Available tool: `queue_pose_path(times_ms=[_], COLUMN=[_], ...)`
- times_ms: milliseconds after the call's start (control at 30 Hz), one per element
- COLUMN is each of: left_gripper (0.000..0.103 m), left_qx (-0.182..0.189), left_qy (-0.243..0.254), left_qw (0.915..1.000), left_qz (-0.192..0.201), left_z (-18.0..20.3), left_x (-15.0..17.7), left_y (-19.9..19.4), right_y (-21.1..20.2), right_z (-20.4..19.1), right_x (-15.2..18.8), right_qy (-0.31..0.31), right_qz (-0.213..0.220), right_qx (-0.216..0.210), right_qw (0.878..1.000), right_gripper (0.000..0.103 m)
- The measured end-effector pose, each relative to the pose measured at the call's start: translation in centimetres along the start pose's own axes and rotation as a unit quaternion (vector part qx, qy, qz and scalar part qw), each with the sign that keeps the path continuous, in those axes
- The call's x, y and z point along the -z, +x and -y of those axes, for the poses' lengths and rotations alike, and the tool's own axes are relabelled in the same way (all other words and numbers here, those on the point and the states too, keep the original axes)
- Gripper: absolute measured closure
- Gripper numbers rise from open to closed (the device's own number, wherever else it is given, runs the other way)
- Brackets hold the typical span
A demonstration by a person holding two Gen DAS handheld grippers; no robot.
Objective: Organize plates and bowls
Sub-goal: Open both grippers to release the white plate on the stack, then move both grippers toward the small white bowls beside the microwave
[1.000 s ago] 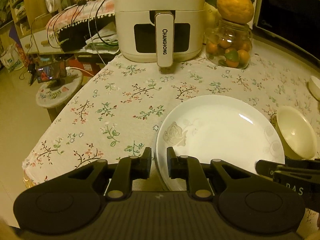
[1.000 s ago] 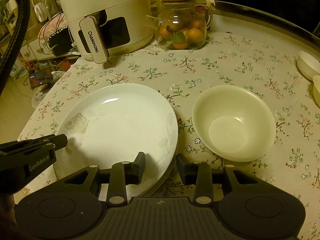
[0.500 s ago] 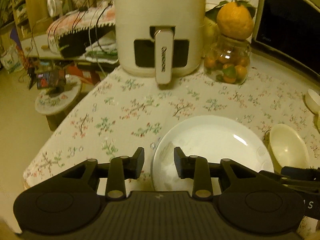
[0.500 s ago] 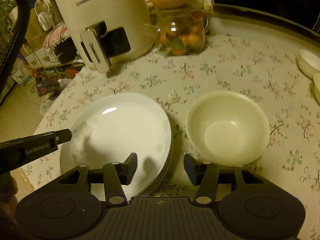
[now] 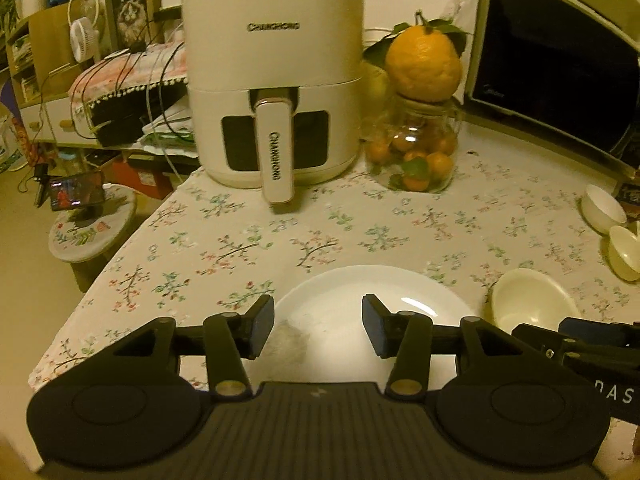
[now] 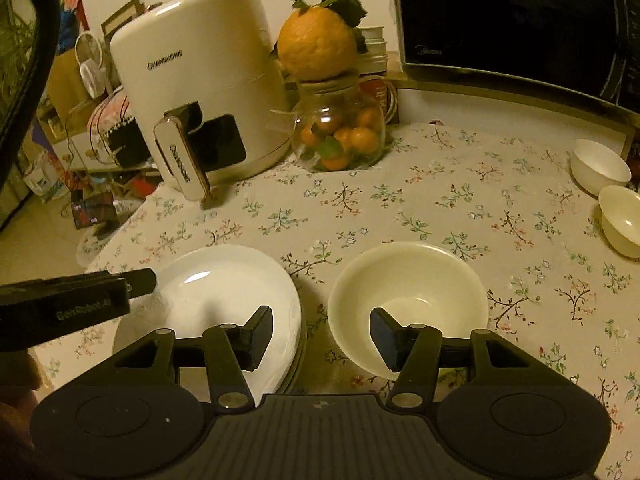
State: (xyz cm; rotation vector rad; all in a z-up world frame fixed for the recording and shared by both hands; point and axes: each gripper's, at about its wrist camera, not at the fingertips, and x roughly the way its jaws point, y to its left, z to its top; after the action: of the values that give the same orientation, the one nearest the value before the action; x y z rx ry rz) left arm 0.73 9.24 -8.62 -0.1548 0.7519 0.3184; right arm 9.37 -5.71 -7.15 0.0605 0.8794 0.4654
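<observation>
A stack of white plates (image 5: pixel 352 320) lies on the floral tablecloth near the front left corner; it also shows in the right wrist view (image 6: pixel 224 300). A cream bowl (image 6: pixel 408 296) stands just right of the stack, seen also in the left wrist view (image 5: pixel 528 300). Two small bowls (image 6: pixel 600 164) (image 6: pixel 622 218) sit at the far right. My left gripper (image 5: pixel 318 326) is open and empty above the plates' near edge. My right gripper (image 6: pixel 320 336) is open and empty above the gap between plates and bowl.
A white air fryer (image 5: pixel 276 80) stands at the back of the table. A glass jar of small oranges (image 5: pixel 416 152) with a large orange on top is beside it. A black microwave (image 5: pixel 560 76) fills the back right. The table's left edge (image 5: pixel 100 280) drops to the floor.
Both grippers have opened wide and pulled up and back from the plates, which stay on the table. The views now take in more of the table.
</observation>
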Motion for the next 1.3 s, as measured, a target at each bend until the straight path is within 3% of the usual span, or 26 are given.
queue_pose_path(times_ms=[367,533,633,900,1000,1033,1067,1167,1300], left_gripper=[0.051,0.05,0.05,0.048,0.045,0.044,0.043,0.038,0.028], left_qx=[0.032,0.043,0.05,0.07,0.076,0.078,0.081,0.088,0.097], left_qy=[0.021,0.027,0.032,0.046,0.052,0.052,0.052,0.05,0.054], left_qw=[0.9992,0.9986,0.9981,0.9963,0.9955,0.9953,0.9951,0.9947,0.9937], left_qz=[0.011,0.016,0.019,0.021,0.023,0.023,0.021,0.018,0.016], left_z=[3.5,4.9,5.9,8.7,9.6,9.8,10.0,10.7,11.8], left_x=[-0.4,-0.7,-0.9,-1.2,-1.3,-1.4,-1.5,-1.9,-2.4], left_y=[-0.4,-0.7,-0.7,-0.6,-0.6,-0.5,-0.4,-0.2,0.0], right_y=[-2.1,-2.6,-3.4,-4.5,-5.6,-6.1,-6.8,-7.9,-8.4], right_z=[2.4,3.1,3.4,5.7,6.5,6.8,7.1,8.4,10.0], right_x=[-0.5,-0.6,-0.5,-1.0,-1.1,-1.2,-1.1,-1.7,-2.4], right_qy=[0.007,0.01,-0.005,-0.003,-0.014,-0.02,-0.025,-0.028,-0.025], right_qz=[0.048,0.04,0.05,0.021,0.049,0.066,0.08,0.1,0.094], right_qx=[0.036,0.047,0.075,0.133,0.144,0.146,0.145,0.146,0.169], right_qw=[0.998,0.998,0.996,0.991,0.988,0.987,0.986,0.984,0.981], right_gripper=[0.041,0.04,0.039,0.04,0.028,0.015,0.009,0.002,0.002])
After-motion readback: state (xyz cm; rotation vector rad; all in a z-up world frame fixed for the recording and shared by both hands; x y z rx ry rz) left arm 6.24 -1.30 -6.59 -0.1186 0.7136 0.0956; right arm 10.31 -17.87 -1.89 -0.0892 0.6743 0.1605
